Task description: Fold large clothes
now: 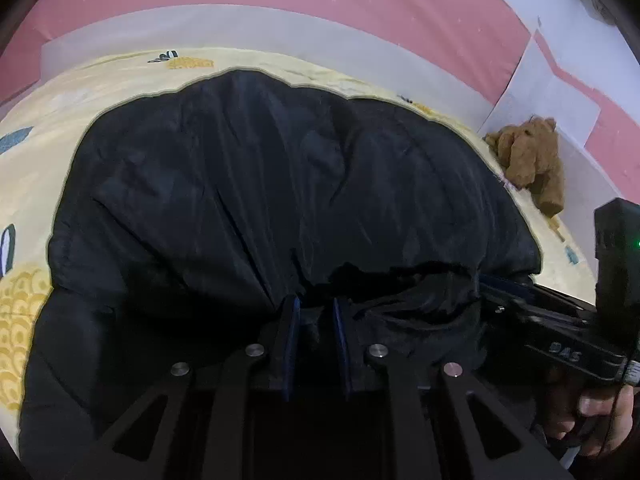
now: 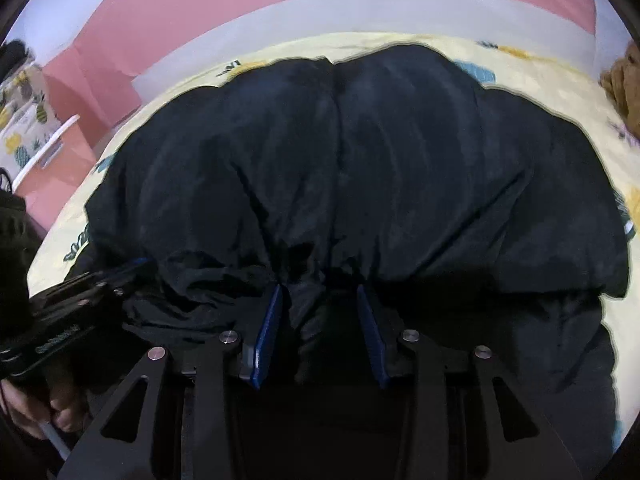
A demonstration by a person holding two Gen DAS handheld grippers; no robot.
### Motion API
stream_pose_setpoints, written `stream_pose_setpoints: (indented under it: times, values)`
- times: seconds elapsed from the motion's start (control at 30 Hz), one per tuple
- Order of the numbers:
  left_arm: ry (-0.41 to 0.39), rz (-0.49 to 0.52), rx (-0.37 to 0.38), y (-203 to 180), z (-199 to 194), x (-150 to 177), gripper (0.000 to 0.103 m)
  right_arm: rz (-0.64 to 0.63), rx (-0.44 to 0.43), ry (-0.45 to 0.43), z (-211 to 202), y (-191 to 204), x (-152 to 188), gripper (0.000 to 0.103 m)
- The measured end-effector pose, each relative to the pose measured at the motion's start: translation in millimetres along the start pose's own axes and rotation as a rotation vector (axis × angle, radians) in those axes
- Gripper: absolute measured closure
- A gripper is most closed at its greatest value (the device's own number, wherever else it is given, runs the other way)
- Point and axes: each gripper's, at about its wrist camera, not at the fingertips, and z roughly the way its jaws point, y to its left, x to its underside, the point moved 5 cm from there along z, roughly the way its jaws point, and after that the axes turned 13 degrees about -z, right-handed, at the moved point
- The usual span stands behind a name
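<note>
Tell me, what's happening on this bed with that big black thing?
A person is folding a black padded jacket spread on a bed with a yellow patterned sheet. They hold a two-finger tool in each hand. The left gripper and the right gripper each have their jaws clamped on a bunched edge of the jacket, side by side at its near edge. A brown teddy bear sits at the bed's far corner, clear of the jacket.

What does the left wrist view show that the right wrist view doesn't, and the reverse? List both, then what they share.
Only the left wrist view: the whole brown teddy bear and the hand holding the right gripper. Only the right wrist view: pineapple-print fabric and the left gripper's body. Both: the black jacket on the yellow sheet, bunched between each gripper's blue pads, and the pink wall.
</note>
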Motion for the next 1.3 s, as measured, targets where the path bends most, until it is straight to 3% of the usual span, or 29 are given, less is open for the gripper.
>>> stream_pose_setpoints:
  times: [0.33,0.47,0.57,0.7,0.77,0.9,0.97,1.1,1.2,1.3]
  values:
    - [-0.010,0.006,-0.047,-5,10,2,0.085,-0.022,0.060,0.009,11,0,1,0.065]
    - [-0.003,0.012,-0.043,-12,-3,3,0.085,0.003,0.044,-0.003,-21,3,2,0.063]
    - [-0.037,0.038,0.016,-19,-37,-2,0.085,-0.005,0.057,-0.089,-57,1,-7,0.063]
    - [-0.144,0.067,0.028,-25,-67,-40,0.085,-0.007,0.115,-0.165,-73,-22,-39,0.061]
    - [-0.185,0.060,-0.010,-19,-63,-62,0.085,-0.002,0.153,-0.184,-70,-34,-50,0.061]
    - [-0.151,-0.039,-0.109,22,-23,-90,0.085,0.051,0.216,-0.086,-30,-72,-47,0.061]
    - [-0.114,-0.074,-0.098,39,-1,-81,0.085,0.048,0.201,-0.071,-10,-77,-37,0.061]
    - [-0.123,-0.066,-0.079,42,7,-69,0.085,0.055,0.208,-0.065,-14,-77,-35,0.062]
    - [-0.125,-0.061,-0.088,39,-8,-74,0.085,0.061,0.207,-0.099,-42,-66,-41,0.061]
    - [-0.177,-0.020,-0.039,23,-38,-68,0.085,0.025,0.159,-0.169,-71,-40,-40,0.060]
